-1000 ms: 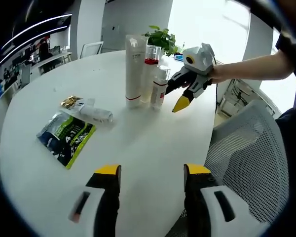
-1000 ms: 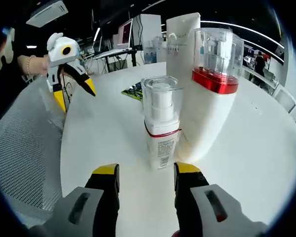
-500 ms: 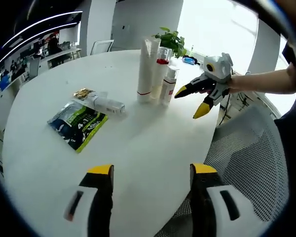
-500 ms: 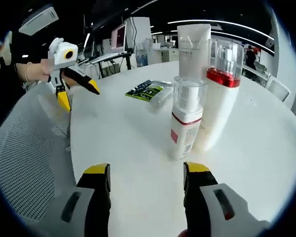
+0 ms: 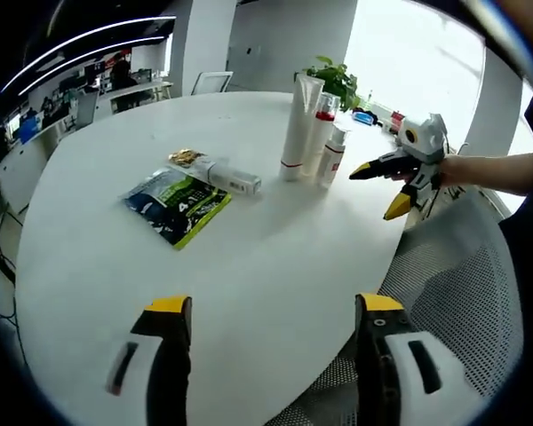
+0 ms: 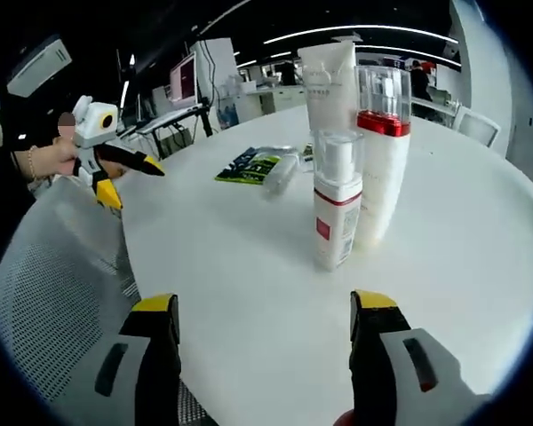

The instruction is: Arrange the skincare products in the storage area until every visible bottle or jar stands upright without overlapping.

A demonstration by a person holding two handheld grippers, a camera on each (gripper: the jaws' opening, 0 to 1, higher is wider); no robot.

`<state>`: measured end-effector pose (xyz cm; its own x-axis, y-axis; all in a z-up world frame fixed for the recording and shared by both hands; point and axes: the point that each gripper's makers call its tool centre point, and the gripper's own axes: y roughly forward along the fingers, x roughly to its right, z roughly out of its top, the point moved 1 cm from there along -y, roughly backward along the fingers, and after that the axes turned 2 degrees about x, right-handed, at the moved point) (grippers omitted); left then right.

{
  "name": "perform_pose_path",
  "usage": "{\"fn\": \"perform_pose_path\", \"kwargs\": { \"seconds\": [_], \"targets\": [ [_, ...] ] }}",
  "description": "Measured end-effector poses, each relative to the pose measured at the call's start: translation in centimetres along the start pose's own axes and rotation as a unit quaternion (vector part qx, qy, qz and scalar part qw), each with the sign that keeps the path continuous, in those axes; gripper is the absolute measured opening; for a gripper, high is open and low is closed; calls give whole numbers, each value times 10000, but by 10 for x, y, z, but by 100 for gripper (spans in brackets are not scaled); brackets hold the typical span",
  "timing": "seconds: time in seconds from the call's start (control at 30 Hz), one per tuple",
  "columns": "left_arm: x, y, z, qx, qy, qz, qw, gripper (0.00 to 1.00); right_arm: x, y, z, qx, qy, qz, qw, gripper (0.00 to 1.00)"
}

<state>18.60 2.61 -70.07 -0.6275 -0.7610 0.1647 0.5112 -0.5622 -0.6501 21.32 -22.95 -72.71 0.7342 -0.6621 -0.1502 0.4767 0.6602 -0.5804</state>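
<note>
Both your grippers, left gripper [image 5: 268, 315] and right gripper [image 6: 265, 311], have backed off, wide open and empty; the clear-capped white tube [image 5: 223, 176] lying mid-frame rolls if nudged.

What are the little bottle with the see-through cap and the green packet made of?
The small pump bottle looks like white plastic, matte and opaque, with a clear hard plastic cap that lets the pump show through. The green sachet lying flat on the table looks like glossy printed foil or plastic film, since it shines and crinkles; which one, I cannot tell.
</note>
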Motion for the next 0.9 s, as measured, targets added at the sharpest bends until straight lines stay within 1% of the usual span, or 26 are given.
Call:
{"fn": "perform_pose_path", "kwargs": {
  "seconds": [0.03, 0.1, 0.2, 0.33, 0.4, 0.5, 0.57, 0.63, 0.73, 0.8, 0.9],
  "targets": [
    [-2, -1, -1, -9, -25, 31, 10000, 74, 0, 0, 1, 50, 96, -38, 9999, 83],
    [-4, -3, -3, -25, -67, 103, 9999, 76, -2, -4, 7, 164, 154, -124, 9997, 83],
    [-8, -7, -5, -29, -101, 178, 9998, 79, -6, -8, 12, 198, 257, -178, 9993, 86],
    [-7, -12, -7, 22, -178, 194, 9997, 79, -10, -12, 14, 203, 254, -267, 9991, 88],
    [-7, -15, -8, 33, -207, 203, 9996, 79, -12, -14, 18, 257, 307, -286, 9988, 89],
    [-10, -19, -11, 57, -267, 227, 9994, 80, -14, -15, 18, 262, 491, -321, 9979, 93],
    [-14, -22, -12, 67, -298, 249, 9992, 80, -14, -15, 20, 280, 541, -365, 9975, 94],
    [-13, -25, -13, 74, -333, 273, 9990, 80, -17, -16, 22, 305, 603, -399, 9969, 95],
    [-12, -28, -14, 96, -427, 305, 9986, 80, -22, -16, 27, 364, 685, -397, 9962, 97],
    [-12, -30, -14, 106, -448, 321, 9984, 80, -28, -17, 32, 494, 826, -415, 9945, 98],
    [-12, -30, -13, 110, -467, 330, 9983, 80, -33, -18, 41, 551, 764, -493, 9943, 99]
  ]
}}
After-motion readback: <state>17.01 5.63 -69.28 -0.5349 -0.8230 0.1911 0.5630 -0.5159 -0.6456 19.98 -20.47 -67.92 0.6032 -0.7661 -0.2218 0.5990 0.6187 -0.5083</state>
